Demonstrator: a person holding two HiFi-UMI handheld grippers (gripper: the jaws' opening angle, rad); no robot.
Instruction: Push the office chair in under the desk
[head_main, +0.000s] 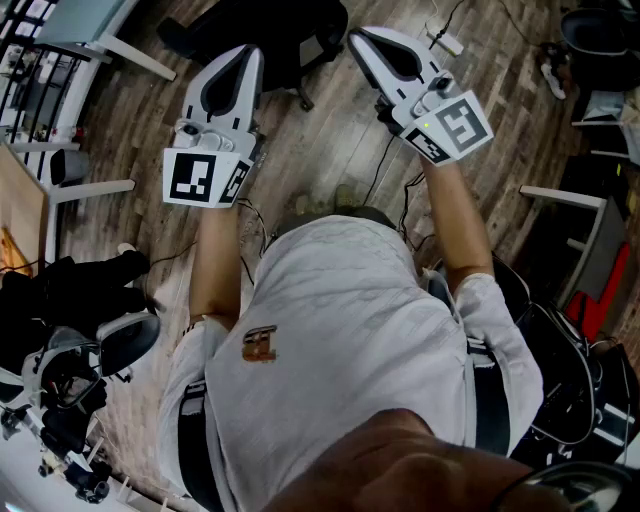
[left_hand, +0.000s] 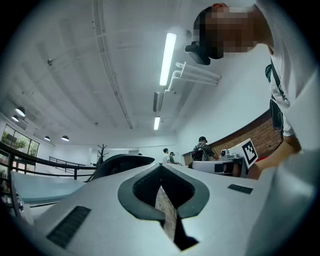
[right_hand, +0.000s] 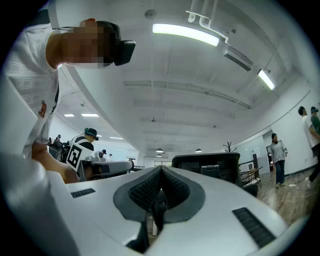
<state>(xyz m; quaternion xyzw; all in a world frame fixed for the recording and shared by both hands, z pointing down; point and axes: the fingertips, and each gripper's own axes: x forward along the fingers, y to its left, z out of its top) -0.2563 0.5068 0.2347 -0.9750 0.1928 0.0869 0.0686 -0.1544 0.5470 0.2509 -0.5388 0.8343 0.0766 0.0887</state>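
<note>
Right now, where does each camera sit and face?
Head view: on the head, steeply down; white shirt, forearms, white left gripper, right gripper, black office chair.
Left gripper view: along its shut jaws, up at white ceiling; shirt right.
Right gripper view: along its shut jaws toward chair; shirt left.
Shared: head and right gripper views show the chair.

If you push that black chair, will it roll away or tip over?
It probably rolls: the office chair stands on a smooth wood floor, and a base leg sticks out, likely with a caster on it. A high push on its tall backrest might tilt it slightly.
</note>
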